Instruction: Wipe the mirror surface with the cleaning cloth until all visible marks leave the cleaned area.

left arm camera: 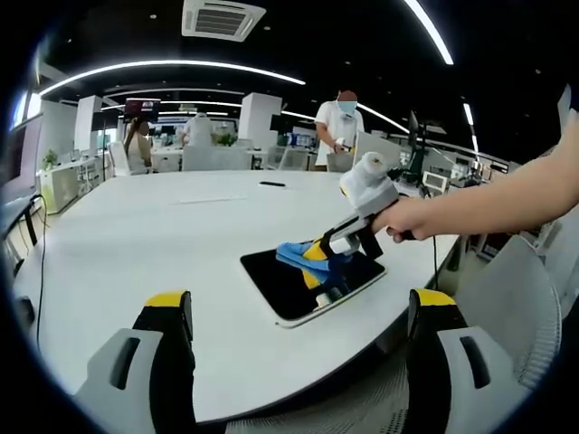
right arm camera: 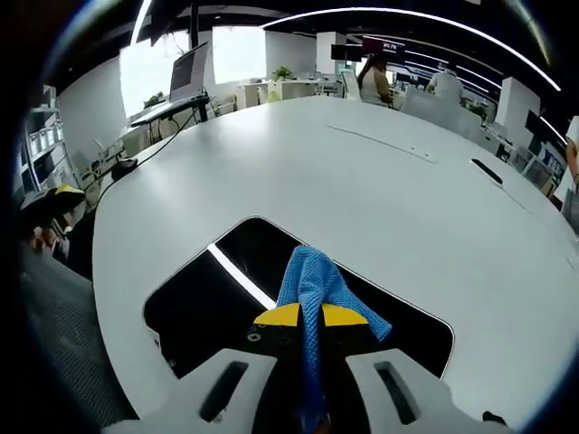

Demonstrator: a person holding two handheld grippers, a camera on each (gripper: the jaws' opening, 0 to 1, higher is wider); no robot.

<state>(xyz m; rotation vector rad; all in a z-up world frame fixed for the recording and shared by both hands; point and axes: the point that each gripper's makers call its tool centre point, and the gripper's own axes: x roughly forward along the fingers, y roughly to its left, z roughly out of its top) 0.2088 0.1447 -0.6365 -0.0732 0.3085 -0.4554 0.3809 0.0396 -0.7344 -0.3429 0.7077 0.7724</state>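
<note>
Nearest the lens in the left gripper view, the left gripper (left arm camera: 300, 312) stood with its 2 yellow-tipped jaws spread wide apart at the bottom of the frame, holding nothing, above the near edge of the white table (left arm camera: 154, 235). Between those jaws, right of centre in the frame, the mirror (left arm camera: 289, 280) lay flat on the table as a dark rounded rectangle. On it the right gripper (left arm camera: 318, 262) pressed down, held by a person's hand (left arm camera: 412, 220) that reached in from the right edge of the frame.

Seen from the right gripper view, the right gripper's (right arm camera: 310, 315) 2 yellow-tipped jaws were clamped together on the cleaning cloth (right arm camera: 312, 280), a blue cloth that bunched up past the tips at lower centre and rested on the mirror (right arm camera: 199, 307). A bright strip of ceiling light was reflected in the glass left of the cloth.

Another person (left arm camera: 340, 127) stood beyond the table's far side at upper centre of the left gripper view.
</note>
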